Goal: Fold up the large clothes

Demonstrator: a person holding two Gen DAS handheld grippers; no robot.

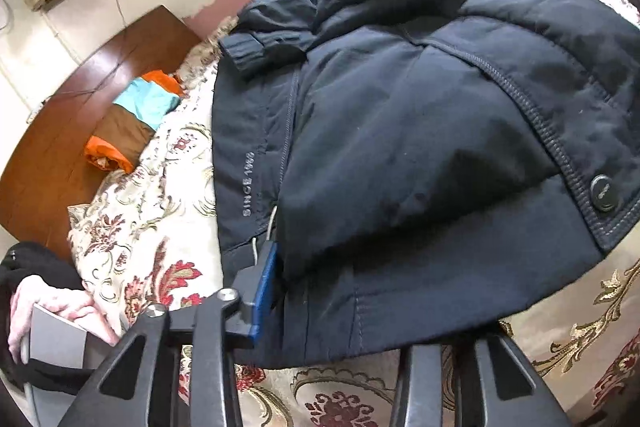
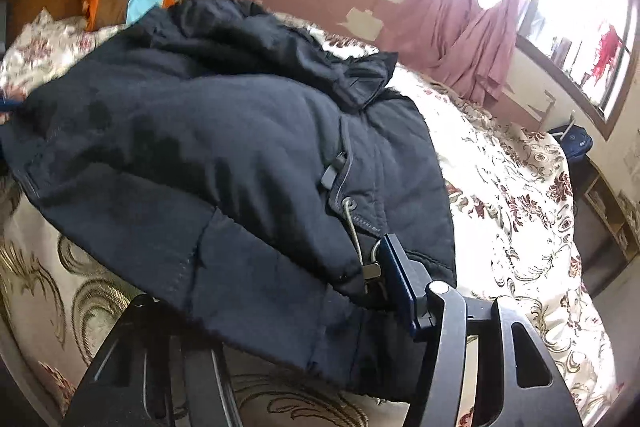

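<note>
A dark navy padded jacket (image 1: 400,127) lies spread on a floral bedspread (image 1: 152,211), one cuffed sleeve (image 1: 244,51) folded across its top. My left gripper (image 1: 320,275) is at the jacket's near hem. Its blue pad (image 1: 264,287) presses the fabric's edge, and the other finger is hidden under the cloth. In the right wrist view the same jacket (image 2: 200,147) fills the middle. My right gripper (image 2: 320,287) is at the opposite hem corner, its blue pad (image 2: 400,283) against the fabric beside a drawstring (image 2: 354,227). The second finger is covered by the jacket.
A person's hand (image 1: 52,303) holds the left gripper's handle. A wooden headboard (image 1: 80,107) with an orange, blue and brown pillow (image 1: 136,119) stands at the bed's head. Pink curtains (image 2: 460,39) hang by a bright window. Low shelves (image 2: 608,211) stand past the bed's right side.
</note>
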